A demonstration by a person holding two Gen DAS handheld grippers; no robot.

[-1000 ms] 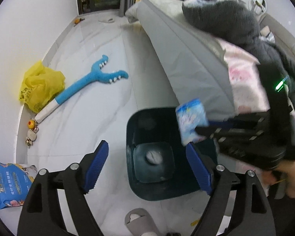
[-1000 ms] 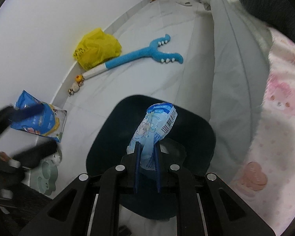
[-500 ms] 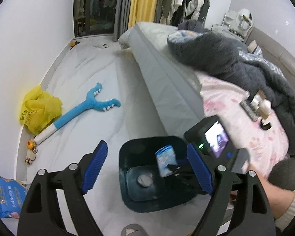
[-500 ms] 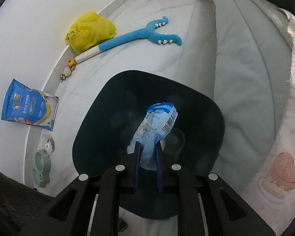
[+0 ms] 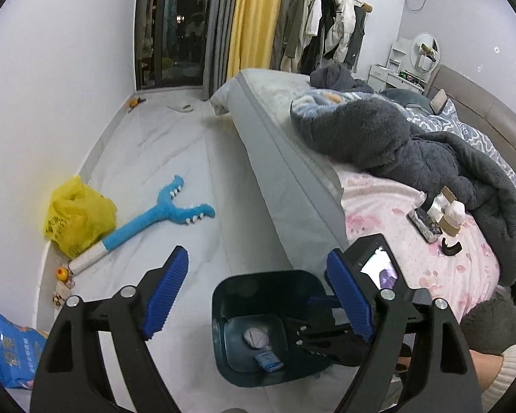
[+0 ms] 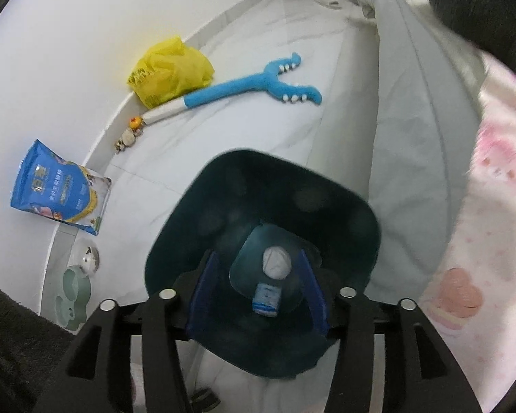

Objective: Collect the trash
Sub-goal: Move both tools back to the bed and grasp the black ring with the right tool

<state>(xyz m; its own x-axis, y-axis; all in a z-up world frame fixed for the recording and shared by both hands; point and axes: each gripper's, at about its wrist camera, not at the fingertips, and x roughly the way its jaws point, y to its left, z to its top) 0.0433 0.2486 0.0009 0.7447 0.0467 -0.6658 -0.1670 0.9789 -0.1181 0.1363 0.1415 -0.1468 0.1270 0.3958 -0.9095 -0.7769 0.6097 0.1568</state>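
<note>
Right gripper (image 6: 258,285): jaws apart now, nothing between; half sec ago we had blue wrapper (image 6: 266,297) clamped. Wrapper now flat on bin (image 6: 196,206) floor, beside grey wad (image 6: 276,261). One item binned. Long axis runs toward wad. Left gripper (image 5: 258,296): jaws apart, idle over bin.

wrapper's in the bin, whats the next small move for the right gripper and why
Probably lift the right gripper up and out of the dark bin. Its jaws stand open and empty, the blue wrapper lies on the bin floor beside a crumpled white wad, so nothing is left to release. Lifting clear frees it to go for other litter, perhaps the yellow bag by the wall.
</note>
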